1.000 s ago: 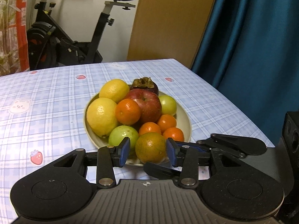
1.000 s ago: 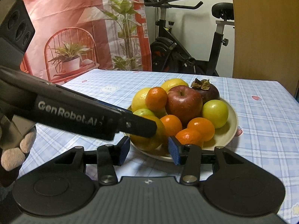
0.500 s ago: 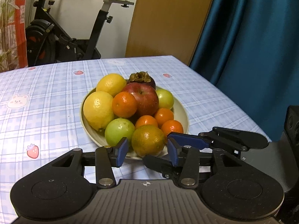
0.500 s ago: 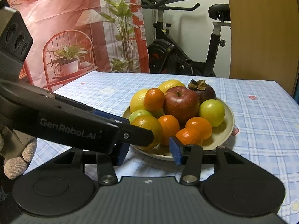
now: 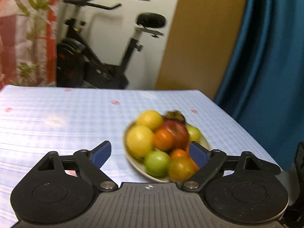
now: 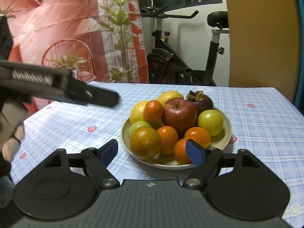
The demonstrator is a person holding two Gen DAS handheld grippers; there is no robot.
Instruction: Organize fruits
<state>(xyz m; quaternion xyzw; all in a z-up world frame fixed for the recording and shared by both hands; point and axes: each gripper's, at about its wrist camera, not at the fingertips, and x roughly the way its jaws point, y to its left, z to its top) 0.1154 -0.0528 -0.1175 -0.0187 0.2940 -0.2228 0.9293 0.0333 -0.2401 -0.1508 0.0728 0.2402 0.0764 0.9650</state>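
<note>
The right gripper (image 6: 152, 151) sits just before the plate (image 6: 227, 133), its jaws just opening, nothing between the pads. On the plate: 1 apple (image 6: 179, 114), 1 mottled orange (image 6: 145, 142) nearest. The left gripper (image 6: 102, 96) hovers left of the plate.

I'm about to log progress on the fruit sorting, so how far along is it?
Done: all the fruit in view, such as the red apple and the greenish orange, sits piled on the plate; none lies loose on the tablecloth.
In hand: nothing. The left gripper and right gripper have just been opening, both empty.
Left: perhaps nothing.
</note>
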